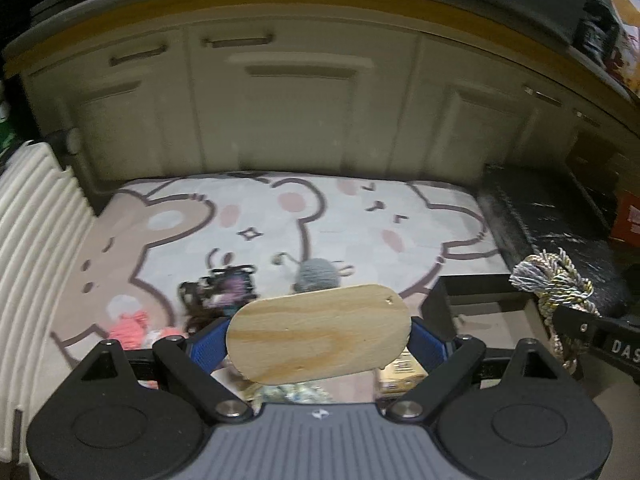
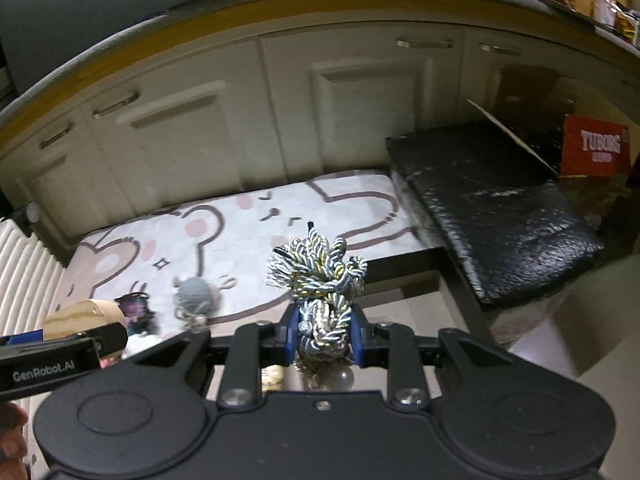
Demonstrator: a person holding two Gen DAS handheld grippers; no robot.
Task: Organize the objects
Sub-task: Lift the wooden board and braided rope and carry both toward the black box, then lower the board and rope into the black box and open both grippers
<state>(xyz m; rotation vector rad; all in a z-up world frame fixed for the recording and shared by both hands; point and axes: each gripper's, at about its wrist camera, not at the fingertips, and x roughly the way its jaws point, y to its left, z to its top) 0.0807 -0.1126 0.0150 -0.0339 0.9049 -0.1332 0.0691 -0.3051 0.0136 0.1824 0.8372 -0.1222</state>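
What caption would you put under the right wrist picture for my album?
Right tongs pinch a knotted blue, white and gold twisted rope above the pale bear-print rug.

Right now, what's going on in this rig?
A person is tidying objects with two tools. The left hand-held gripper holds a flat oval wooden board across its width between its blue pads. The right hand-held gripper is shut on a knotted bundle of twisted cord. Both are held in the air above a cartoon bear mat in front of cream cabinets. A grey yarn ball and a few other small items lie on the mat.
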